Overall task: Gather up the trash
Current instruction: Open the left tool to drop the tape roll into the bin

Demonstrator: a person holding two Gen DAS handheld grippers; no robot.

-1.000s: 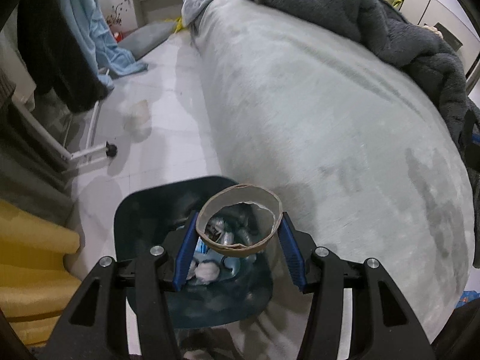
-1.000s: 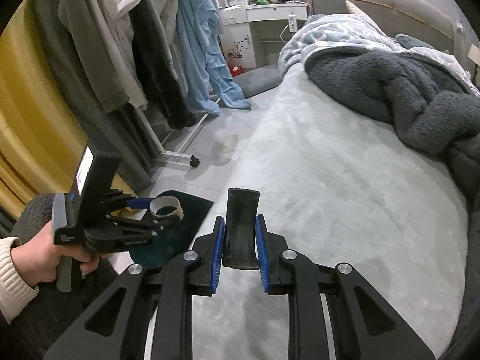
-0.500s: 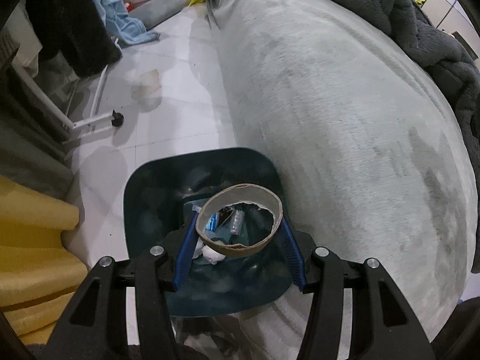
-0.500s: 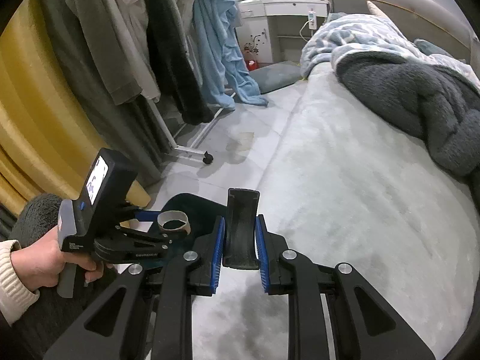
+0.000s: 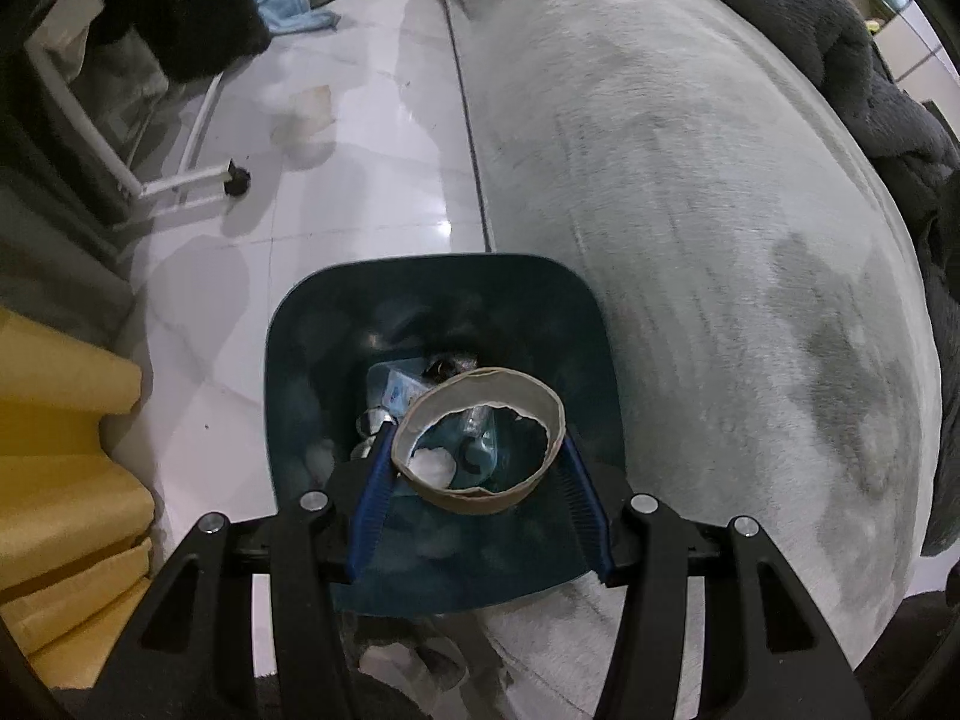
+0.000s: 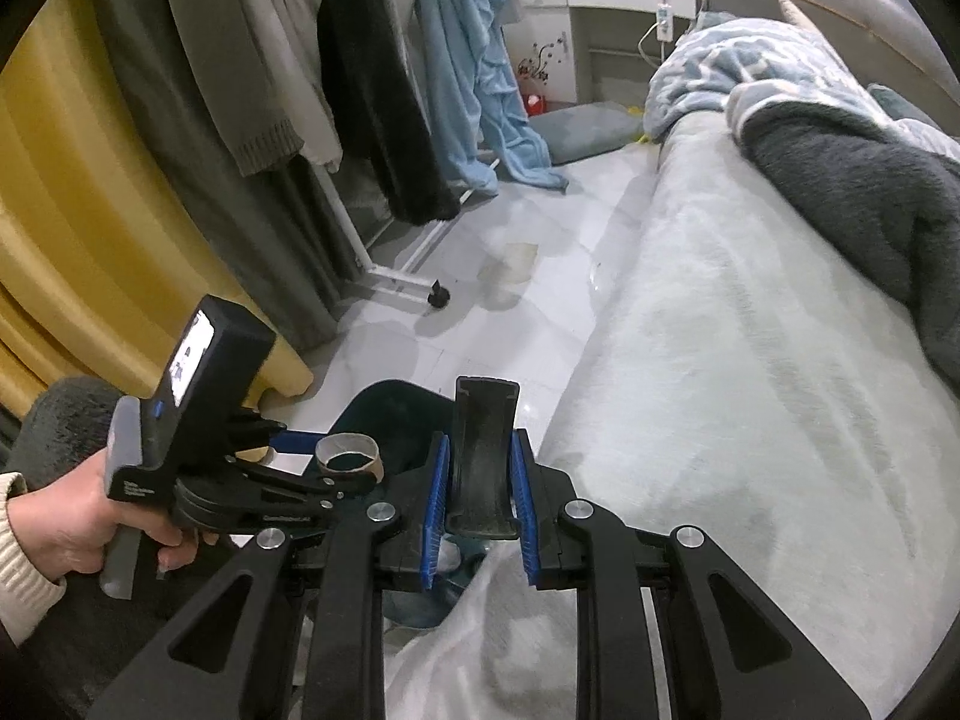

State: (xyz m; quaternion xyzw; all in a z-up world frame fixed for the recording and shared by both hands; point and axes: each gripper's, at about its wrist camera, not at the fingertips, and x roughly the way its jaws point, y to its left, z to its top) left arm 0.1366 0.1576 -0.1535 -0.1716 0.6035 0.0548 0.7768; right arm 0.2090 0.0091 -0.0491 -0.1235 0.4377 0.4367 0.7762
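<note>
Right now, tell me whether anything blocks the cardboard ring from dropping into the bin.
Nothing visible does. The left gripper holds the cardboard ring directly above the open blue bin, whose mouth is uncovered; only trash already lies at its bottom. The right gripper, shut on the black handle, is off to the side.

I see a glossy white tiled floor [image 6: 528,312] beside a pale grey plush-covered bed [image 6: 750,372] — yellow curtain [image 6: 66,228] and hanging clothes rack [image 6: 384,276] opposite, white dresser [image 6: 606,6] beyond.
</note>
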